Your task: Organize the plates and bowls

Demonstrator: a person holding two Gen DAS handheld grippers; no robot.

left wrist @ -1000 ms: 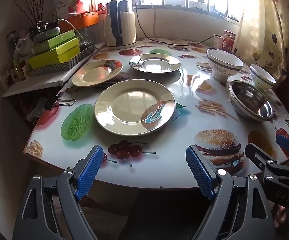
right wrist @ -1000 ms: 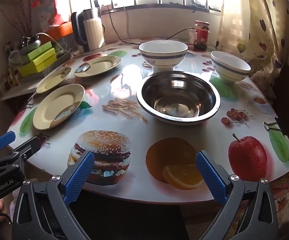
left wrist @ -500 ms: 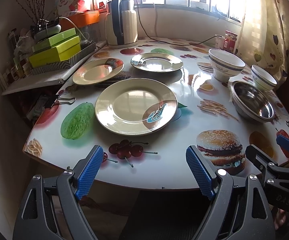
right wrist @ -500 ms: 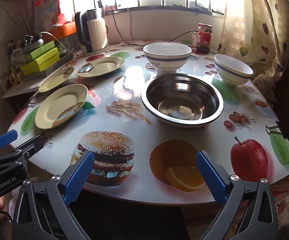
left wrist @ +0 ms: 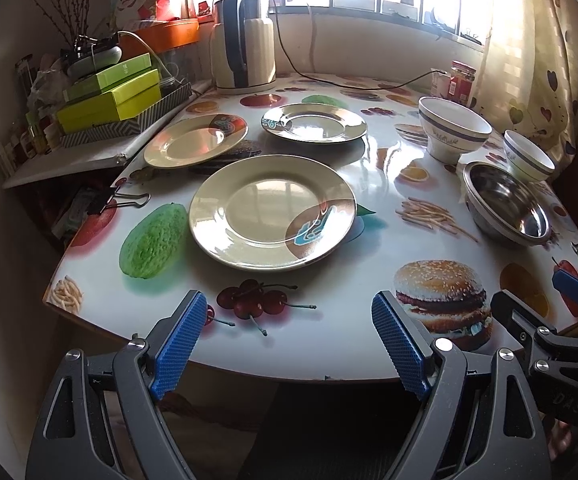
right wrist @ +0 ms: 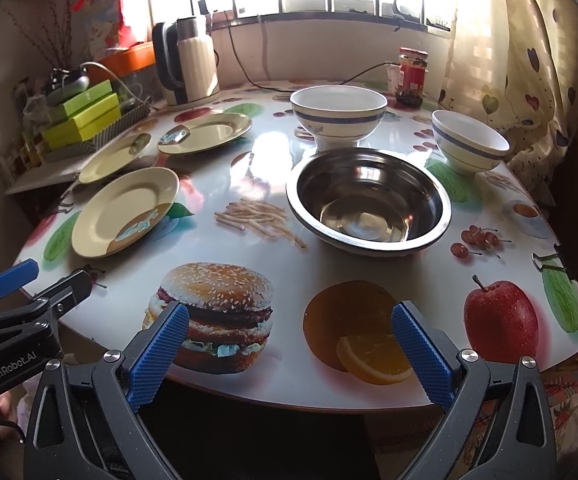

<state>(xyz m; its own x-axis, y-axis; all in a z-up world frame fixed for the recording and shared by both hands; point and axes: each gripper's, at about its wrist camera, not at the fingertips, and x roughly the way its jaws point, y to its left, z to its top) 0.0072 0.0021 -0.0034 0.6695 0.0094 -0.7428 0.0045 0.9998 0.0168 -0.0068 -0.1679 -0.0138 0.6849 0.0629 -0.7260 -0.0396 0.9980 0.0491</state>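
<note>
I see glossy table cover [right wrist: 273, 184] w/ printed food, shiny metal bowl [right wrist: 369, 200], glazed plates [left wrist: 273, 212], ribbed blue pads [right wrist: 421, 364], cloth curtain [right wrist: 529, 52].

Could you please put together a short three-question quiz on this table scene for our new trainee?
1. How many plates lie on the table?
2. True or false: the steel bowl holds a white bowl.
3. Which gripper faces the nearest plate: A left gripper, B right gripper?

Key: 1. Three. 2. False; it is empty, and both white bowls stand apart on the table. 3. A; both grippers are open and hold nothing.
</note>
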